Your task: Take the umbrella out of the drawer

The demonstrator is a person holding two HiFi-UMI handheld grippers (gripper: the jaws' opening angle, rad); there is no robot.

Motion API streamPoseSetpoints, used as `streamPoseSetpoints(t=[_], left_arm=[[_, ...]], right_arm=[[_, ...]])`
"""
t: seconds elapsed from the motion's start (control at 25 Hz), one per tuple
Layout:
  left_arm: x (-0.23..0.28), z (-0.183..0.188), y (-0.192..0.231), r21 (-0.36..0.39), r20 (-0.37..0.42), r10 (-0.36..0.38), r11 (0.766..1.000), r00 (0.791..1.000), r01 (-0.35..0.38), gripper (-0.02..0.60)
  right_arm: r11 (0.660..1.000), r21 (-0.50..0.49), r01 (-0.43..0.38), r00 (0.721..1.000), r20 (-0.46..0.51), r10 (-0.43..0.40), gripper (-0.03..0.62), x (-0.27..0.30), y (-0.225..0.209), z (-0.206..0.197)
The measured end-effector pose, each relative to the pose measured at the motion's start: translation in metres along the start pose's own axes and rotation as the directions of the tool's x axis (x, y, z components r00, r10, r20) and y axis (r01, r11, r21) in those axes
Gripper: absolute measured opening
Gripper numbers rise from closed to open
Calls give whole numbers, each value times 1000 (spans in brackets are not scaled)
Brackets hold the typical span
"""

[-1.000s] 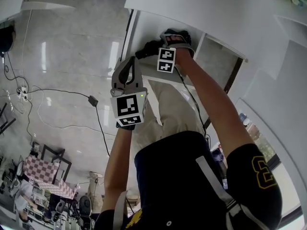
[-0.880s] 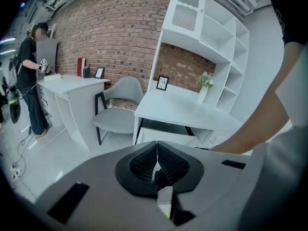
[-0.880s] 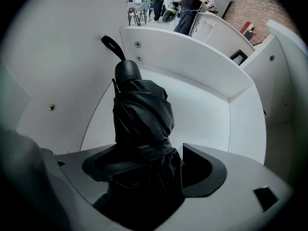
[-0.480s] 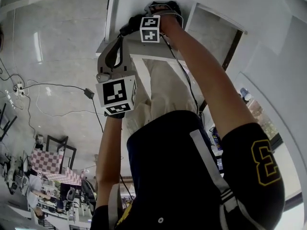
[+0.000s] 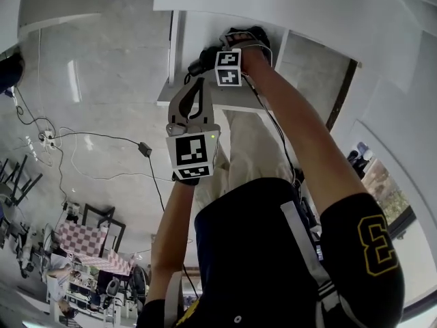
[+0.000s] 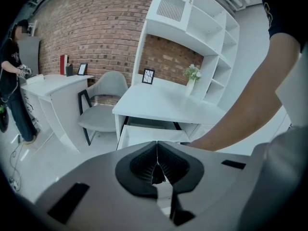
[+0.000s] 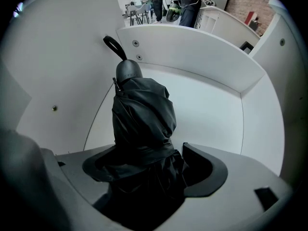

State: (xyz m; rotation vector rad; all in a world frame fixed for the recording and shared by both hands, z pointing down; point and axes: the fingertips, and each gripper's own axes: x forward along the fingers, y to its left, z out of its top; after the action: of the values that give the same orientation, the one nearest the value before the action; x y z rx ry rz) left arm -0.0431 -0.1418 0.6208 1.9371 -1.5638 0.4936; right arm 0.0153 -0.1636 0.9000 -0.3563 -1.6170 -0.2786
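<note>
From the head view, both arms reached down toward a white drawer (image 5: 198,33) pulled open below the person. The left tongs (image 5: 193,84) hung just outside the drawer's front edge, with their marker cube facing up. The right tongs (image 5: 203,61) reached over that edge into the drawer, with the hand (image 5: 249,45) behind them. Cables (image 5: 102,139) trailed across the pale floor to the left.

In the left gripper view, the left tongs (image 6: 156,163) were closed, pad against pad, with nothing between them. Beyond them stood a white surface (image 6: 163,102) with the open drawer under its front. A picture frame (image 6: 148,76) and a vase of flowers (image 6: 192,74) stood on top of it, near the back. A grey chair (image 6: 103,105) sat to its left, before a brick wall (image 6: 91,28). The person's bare forearm (image 6: 240,119) crossed the right side, reaching toward the drawer.

In the right gripper view, the right tongs (image 7: 149,162) gripped a folded black umbrella (image 7: 142,119) around its bunched fabric. The umbrella lay inside the drawer, its white walls all around. The grey handle (image 7: 127,71) and black strap loop (image 7: 113,44) pointed away from the tongs toward a far corner. Whether the umbrella touched the drawer's bottom could not be told.
</note>
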Motion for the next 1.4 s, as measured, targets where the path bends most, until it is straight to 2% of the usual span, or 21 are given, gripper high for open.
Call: streamPoseSetpoints(t=[0.88, 0.96, 1.08, 1.4], left_arm=[[-1, -9, 4, -17, -3, 21, 1000, 1000, -21, 18], [-1, -8, 4, -18, -2, 23, 1000, 1000, -23, 18], [-2, -8, 6, -19, 0, 27, 999, 1000, -27, 18], [-7, -6, 10, -25, 6, 48, 999, 999, -48, 18]], right_arm=[[1000, -4, 5, 1000, -6, -5, 403, 3, 0, 0], [1000, -13, 8, 1000, -1, -8, 386, 1, 0, -1], [1000, -26, 4, 1000, 4, -4, 300, -1, 7, 0], [1000, -18, -4, 1000, -9, 4, 285, 1, 12, -2]])
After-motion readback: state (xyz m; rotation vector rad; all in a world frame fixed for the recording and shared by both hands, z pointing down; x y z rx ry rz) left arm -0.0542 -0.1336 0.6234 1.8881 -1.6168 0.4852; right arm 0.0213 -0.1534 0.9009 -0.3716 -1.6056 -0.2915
